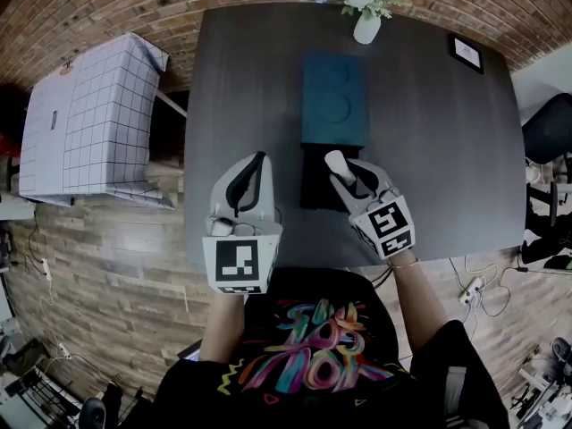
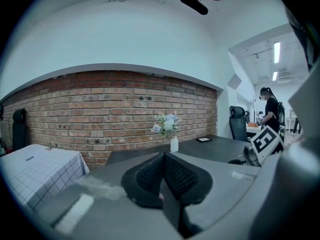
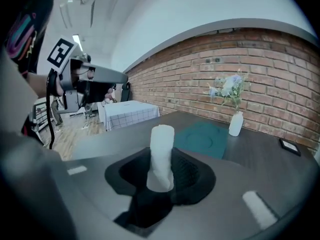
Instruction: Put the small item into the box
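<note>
Vase, pic frame beyond teal box

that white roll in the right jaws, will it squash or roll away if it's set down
The white roll looks slightly bent and uneven between the jaws of the right gripper, so probably soft, not stiff. Being round, it may roll if laid on its side on the table.

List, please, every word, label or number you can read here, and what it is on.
No text is legible.
Shirt: colourful lettering, too blurred to read.
Cubes on left gripper and right gripper: square patterns, no letters.
Small frame on the table: too small to read.
Tablecloth tag: too small.
</note>
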